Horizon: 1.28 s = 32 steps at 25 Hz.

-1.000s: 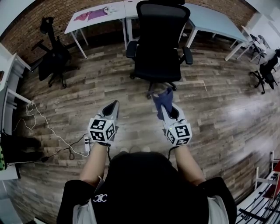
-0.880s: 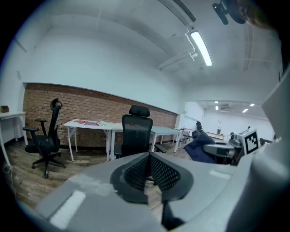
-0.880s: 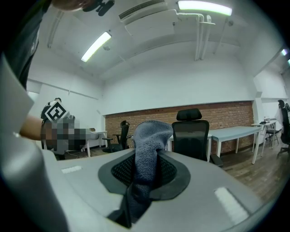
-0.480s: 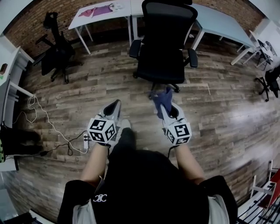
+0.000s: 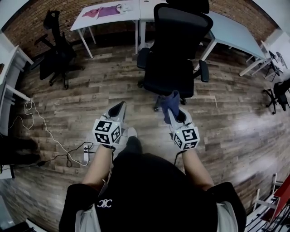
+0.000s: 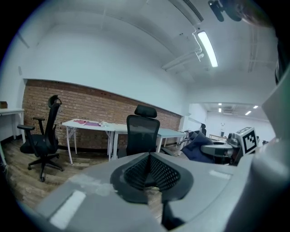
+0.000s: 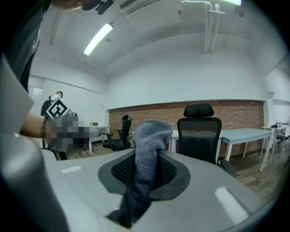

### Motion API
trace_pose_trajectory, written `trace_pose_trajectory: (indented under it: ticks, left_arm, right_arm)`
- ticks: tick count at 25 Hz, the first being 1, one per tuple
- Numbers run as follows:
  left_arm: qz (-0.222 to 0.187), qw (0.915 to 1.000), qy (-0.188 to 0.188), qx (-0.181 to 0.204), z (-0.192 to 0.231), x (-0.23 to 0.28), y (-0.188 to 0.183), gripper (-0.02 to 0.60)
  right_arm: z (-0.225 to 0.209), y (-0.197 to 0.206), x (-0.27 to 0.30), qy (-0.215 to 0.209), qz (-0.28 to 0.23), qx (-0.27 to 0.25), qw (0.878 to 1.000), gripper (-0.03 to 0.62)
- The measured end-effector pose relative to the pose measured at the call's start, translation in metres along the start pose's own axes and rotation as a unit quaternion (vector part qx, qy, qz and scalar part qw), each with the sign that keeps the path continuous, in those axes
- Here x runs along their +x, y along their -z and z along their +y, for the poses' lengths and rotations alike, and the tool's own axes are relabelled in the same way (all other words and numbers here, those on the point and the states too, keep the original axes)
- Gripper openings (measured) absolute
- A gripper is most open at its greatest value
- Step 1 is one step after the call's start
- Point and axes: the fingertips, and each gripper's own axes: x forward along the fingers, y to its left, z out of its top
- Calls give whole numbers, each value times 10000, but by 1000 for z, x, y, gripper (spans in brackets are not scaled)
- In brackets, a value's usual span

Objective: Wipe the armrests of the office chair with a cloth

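A black office chair with a headrest stands ahead of me, facing my way, its armrests out to either side. My right gripper is shut on a blue-grey cloth, which sticks up between the jaws and hangs forward. That gripper is well short of the chair, near its wheeled base. My left gripper is level with it to the left, shut and empty. In both gripper views the chair is upright and some way off.
White tables line the brick wall behind the chair, one with pink and purple cloths. A second black chair stands at the left. A white cable and power strip lie on the wood floor at my left.
The chair has come closer and shifted slightly right in the head view as the person steps forward. Both grippers keep their pose; the cloth stays held.
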Motion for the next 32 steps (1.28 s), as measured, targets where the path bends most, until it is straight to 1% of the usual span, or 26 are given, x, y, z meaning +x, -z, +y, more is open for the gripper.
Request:
trace_pose_trajectory:
  ticks: [2,5,9,13,16,20,24,27,32]
  left_arm:
    - [-22,10000,-3,-48,17,14,-9,5]
    - [-1,9997,-35,-245,46,34,-17,5]
    - [38,9996,1,-278,82,58,-30,5]
    - [-20,9990,-14,-457,123,84,-45,5]
    - [-72,9986,-4,-516,145,104,-54,5]
    - [-14,9983,135,-575,166,126,-60,5]
    - [82,9984,210,-525,180,144,-65,5]
    - [268,9985,256,-409,187,159,-62,5]
    - [546,9975,311,-336,196,192,-56,5]
  right_arm:
    - [-6,-8,21,-31,18,18,10000,74]
    - [-15,-14,53,-78,125,-101,9998,75]
    - [-23,-22,93,-50,259,-151,9995,74]
    - [-29,-25,132,-35,423,-288,9987,75]
    - [-39,-30,159,18,513,-346,9981,74]
    - [-49,-41,190,139,510,-386,9979,74]
    - [-54,-40,212,198,558,-334,9977,75]
    - [-61,-35,225,243,629,-255,9974,74]
    - [-82,-23,253,292,696,-55,9971,74]
